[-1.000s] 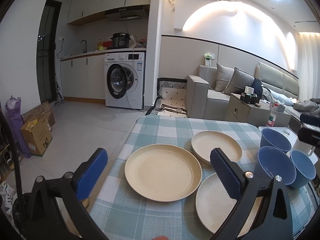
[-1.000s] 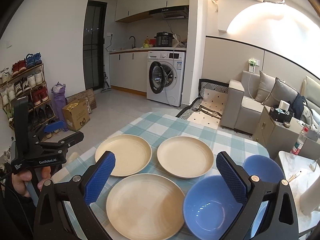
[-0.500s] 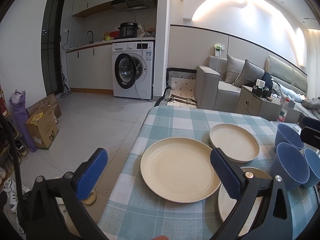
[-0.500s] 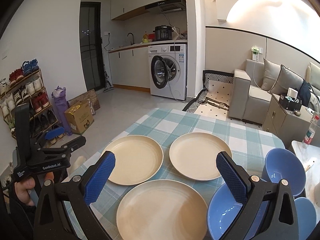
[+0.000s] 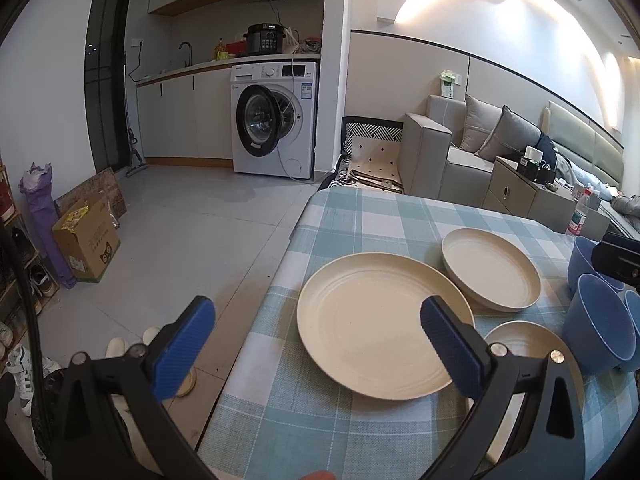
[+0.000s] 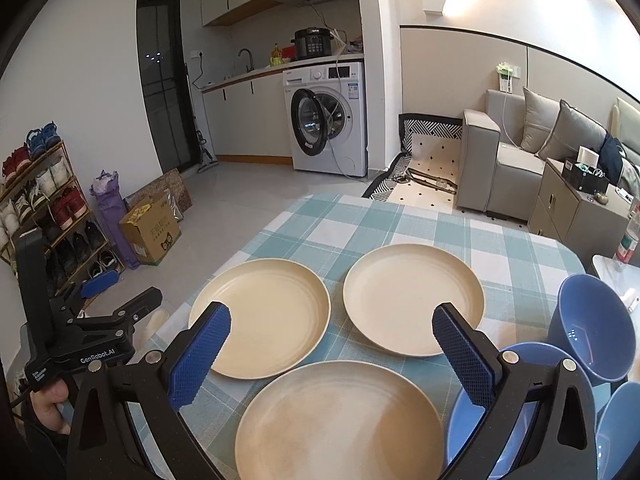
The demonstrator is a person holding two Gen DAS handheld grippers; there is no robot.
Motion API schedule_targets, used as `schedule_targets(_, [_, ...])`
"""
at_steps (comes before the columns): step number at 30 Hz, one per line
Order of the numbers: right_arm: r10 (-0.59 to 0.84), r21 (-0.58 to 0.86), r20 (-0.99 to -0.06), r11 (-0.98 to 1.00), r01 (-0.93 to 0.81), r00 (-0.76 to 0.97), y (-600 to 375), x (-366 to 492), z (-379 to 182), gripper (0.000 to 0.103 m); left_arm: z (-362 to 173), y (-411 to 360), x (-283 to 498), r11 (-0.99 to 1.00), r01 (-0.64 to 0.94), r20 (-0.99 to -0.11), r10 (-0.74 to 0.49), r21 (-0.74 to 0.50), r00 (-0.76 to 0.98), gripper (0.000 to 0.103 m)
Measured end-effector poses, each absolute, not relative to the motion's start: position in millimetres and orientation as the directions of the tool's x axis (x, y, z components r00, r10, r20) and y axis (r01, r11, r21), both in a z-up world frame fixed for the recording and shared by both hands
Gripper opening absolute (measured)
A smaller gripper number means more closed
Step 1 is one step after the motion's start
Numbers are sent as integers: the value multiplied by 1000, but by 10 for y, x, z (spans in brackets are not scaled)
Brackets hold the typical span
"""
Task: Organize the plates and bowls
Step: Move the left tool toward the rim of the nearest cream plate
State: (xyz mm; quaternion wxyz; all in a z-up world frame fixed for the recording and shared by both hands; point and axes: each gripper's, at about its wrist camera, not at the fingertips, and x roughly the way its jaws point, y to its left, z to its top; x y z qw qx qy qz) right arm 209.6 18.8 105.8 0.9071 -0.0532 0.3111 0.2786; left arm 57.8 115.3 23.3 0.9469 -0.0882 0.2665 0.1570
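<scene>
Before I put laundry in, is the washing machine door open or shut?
Open. The washing machine has its round door swung outward on its hinge, standing clear of the front panel in both views.

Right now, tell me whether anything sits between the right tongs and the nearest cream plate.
Nothing visible does. The right tongs hang open directly above the nearest cream plate, with only air between. The closest blue bowl sits beside it to the right, not in the path.
</scene>
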Motion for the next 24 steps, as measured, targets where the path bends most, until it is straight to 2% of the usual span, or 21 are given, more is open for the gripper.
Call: schedule_targets(24, [474, 174, -718, 831, -528, 510, 493, 2599, 344, 100, -296, 1405, 877, 917, -376, -643, 212, -129, 736, 102])
